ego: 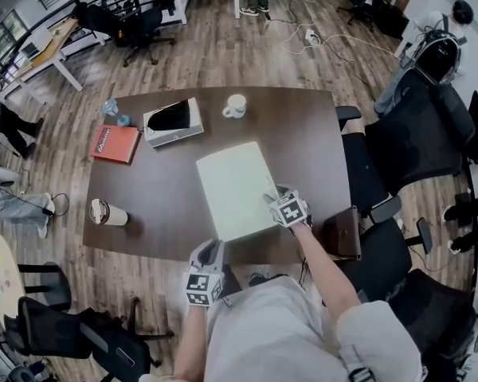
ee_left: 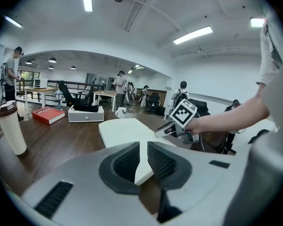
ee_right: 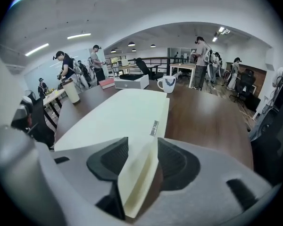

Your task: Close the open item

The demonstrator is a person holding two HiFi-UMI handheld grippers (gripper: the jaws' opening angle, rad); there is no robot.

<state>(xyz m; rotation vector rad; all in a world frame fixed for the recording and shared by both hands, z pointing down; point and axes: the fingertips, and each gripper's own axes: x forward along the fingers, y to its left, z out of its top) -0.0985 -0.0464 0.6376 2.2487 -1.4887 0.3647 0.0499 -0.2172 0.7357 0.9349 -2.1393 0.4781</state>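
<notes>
With left hand-held gripper [ee_left: 141, 157] pinching the pale green folder [ego: 235, 185] at its near corner, press right hand-held gripper [ee_right: 142, 166], clamped on the lower-right corner, flat onto the surface [ego: 159, 189].

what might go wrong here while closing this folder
The right gripper has the thin cover edge of the pale folder between its fingers; a hard pull may crease or tear it. The folder lies close to the near edge of the table, its corner at the left gripper; a tug might slide it off.
</notes>
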